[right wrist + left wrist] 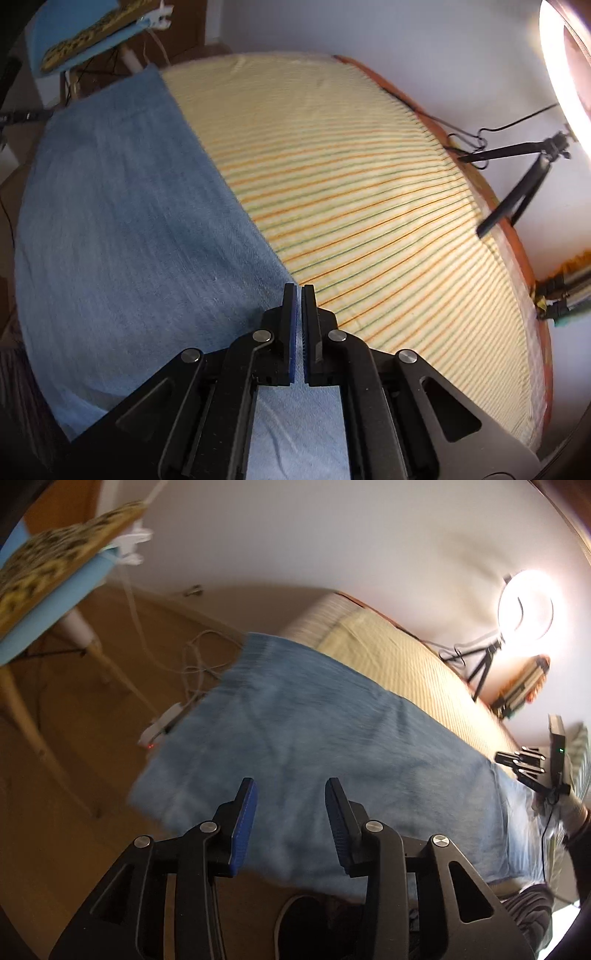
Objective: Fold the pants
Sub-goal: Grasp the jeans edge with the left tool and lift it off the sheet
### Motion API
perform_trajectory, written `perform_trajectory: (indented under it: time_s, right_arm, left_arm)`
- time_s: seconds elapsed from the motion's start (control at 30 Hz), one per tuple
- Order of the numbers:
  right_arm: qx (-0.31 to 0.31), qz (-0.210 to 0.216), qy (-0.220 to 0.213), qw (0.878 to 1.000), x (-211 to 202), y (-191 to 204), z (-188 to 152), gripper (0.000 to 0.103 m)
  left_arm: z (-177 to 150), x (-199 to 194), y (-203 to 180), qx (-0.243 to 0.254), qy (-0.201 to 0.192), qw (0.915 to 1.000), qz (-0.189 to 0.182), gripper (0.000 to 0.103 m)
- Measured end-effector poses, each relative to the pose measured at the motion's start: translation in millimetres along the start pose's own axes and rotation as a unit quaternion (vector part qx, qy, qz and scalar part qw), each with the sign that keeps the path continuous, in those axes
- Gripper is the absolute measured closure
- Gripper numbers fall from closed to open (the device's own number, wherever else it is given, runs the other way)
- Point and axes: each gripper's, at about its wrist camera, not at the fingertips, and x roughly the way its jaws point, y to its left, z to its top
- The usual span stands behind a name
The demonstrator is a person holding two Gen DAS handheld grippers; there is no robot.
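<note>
On the striped yellow bed cover (369, 192), along its left side in the right wrist view, lay the blue denim pants (122, 206), spread flat as one long band with a straight, clean edge running against the stripes. Farther left, beyond the bed, a light-blue chair with a leopard-print cushion (48, 576) stood on the wooden floor (74, 738), where white cables and a power strip (166, 720) lay just beside the hanging cloth. The left gripper (290, 801) hovered above the denim with its blue-padded jaws parted and nothing between them, the fabric lying loose below; that view was blurred. To the right, the right gripper (299, 291) had its jaws drawn fully together at the pants' straight edge, and whether any cloth was pinched between the pads could not be told. Judging by the single smooth band, the legs seemed already laid one upon the other, so the lengthwise fold looked done; the crosswise folds, bringing one end toward the other, appeared left to do. The garment's long axis ran from the near end under the right gripper away toward the far left corner of the bed, where its end drooped slightly over the edge toward the chair. At the far right, a glowing ring lamp on a black tripod (524, 609) stood against the white wall.
</note>
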Motion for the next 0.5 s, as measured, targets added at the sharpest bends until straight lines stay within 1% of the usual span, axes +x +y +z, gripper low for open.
perform_trajectory:
  time_s: [0.03, 0.07, 0.1, 0.13, 0.17, 0.2, 0.27, 0.33, 0.4, 0.43, 0.5]
  right_arm:
    - [0.009, 0.005, -0.005, 1.000, -9, 0, 1, 0.102]
    - [0.021, 0.008, -0.013, 1.000, -19, 0, 2, 0.097]
    - [0.034, 0.009, -0.022, 0.999, -29, -1, 3, 0.087]
    - [0.047, 0.012, -0.030, 0.998, -39, -2, 4, 0.080]
    - [0.061, 0.019, -0.036, 0.997, -47, -2, 4, 0.069]
    - [0.077, 0.032, -0.044, 0.996, -58, -2, 4, 0.063]
    - [0.100, 0.051, -0.056, 0.992, -76, 1, 6, 0.063]
    - [0.122, 0.068, -0.067, 0.988, -93, 3, 8, 0.062]
    - [0.139, 0.085, -0.079, 0.983, -111, 9, 9, 0.060]
    - [0.143, 0.089, -0.086, 0.982, -121, 15, 9, 0.058]
    - [0.145, 0.091, -0.104, 0.980, -138, 28, 8, 0.053]
  left_arm:
    - [-2, -5, 5, -0.005, -0.003, 1.0000, 0.004, 0.062]
    - [-4, -11, 11, -0.011, -0.004, 0.9999, 0.007, 0.060]
    - [-8, -16, 19, -0.020, -0.006, 0.9998, 0.006, 0.056]
    - [-9, -18, 24, -0.027, -0.006, 0.9996, 0.004, 0.055]
    - [-11, -21, 32, -0.040, -0.005, 0.9992, 0.000, 0.055]
    - [-13, -23, 42, -0.058, -0.004, 0.9983, -0.004, 0.055]
    - [-14, -23, 57, -0.094, 0.001, 0.9955, -0.016, 0.054]
    - [-16, -22, 74, -0.137, 0.007, 0.9899, -0.038, 0.054]
    - [-17, -16, 93, -0.191, 0.012, 0.9792, -0.066, 0.054]
    - [-19, -14, 98, -0.207, 0.013, 0.9755, -0.074, 0.054]
    - [-24, -7, 112, -0.250, 0.014, 0.9643, -0.086, 0.054]
